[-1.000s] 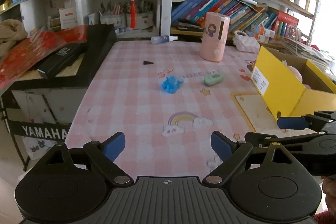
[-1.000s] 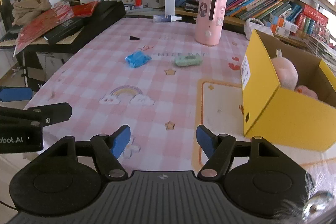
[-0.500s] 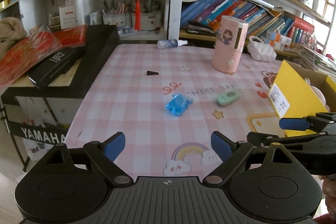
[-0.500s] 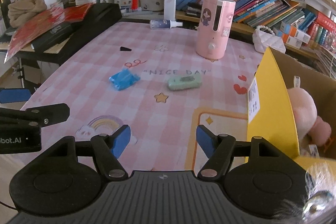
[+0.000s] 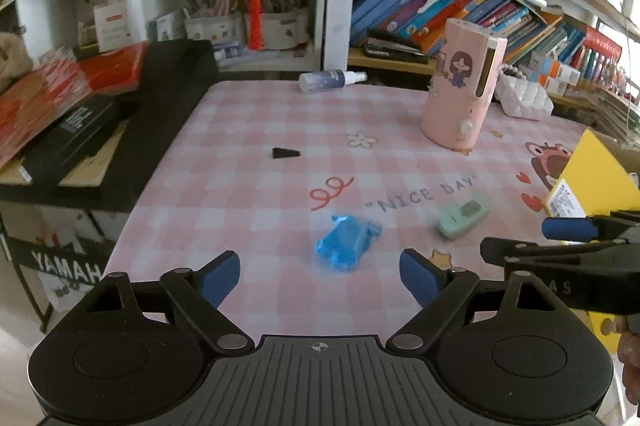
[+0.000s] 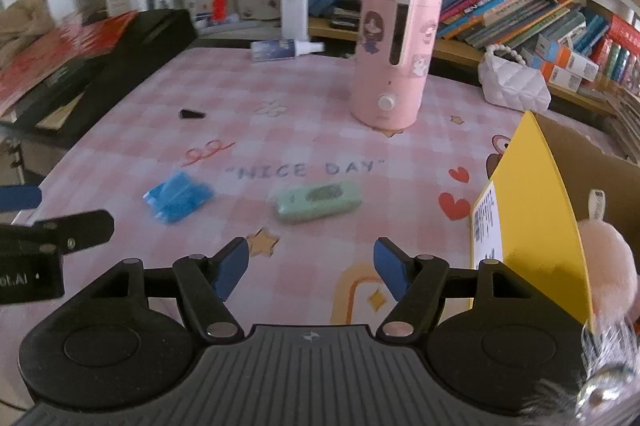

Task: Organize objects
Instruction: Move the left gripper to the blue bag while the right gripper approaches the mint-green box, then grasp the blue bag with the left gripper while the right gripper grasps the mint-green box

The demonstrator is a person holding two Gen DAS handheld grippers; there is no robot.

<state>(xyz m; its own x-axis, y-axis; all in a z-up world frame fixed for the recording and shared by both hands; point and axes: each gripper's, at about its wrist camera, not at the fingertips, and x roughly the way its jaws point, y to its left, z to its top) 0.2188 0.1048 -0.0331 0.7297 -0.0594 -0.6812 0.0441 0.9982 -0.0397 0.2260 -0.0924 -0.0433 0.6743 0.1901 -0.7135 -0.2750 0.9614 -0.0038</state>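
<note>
Blue packet (image 5: 346,241) nearer; plush (image 6: 610,258) right-view only.

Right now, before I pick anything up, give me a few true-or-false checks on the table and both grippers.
1. The left gripper is open and holds nothing. True.
2. The blue packet is already in the yellow box. False: it lies on the table, just ahead of the left gripper.
3. The green case lies flat on the table ahead of the right gripper. True.
4. The pink dispenser has tipped over. False: it stands upright.
5. The spray bottle lies on its side at the table's far edge. True.
6. The right gripper is shut on the green case. False: it is open and empty.
</note>
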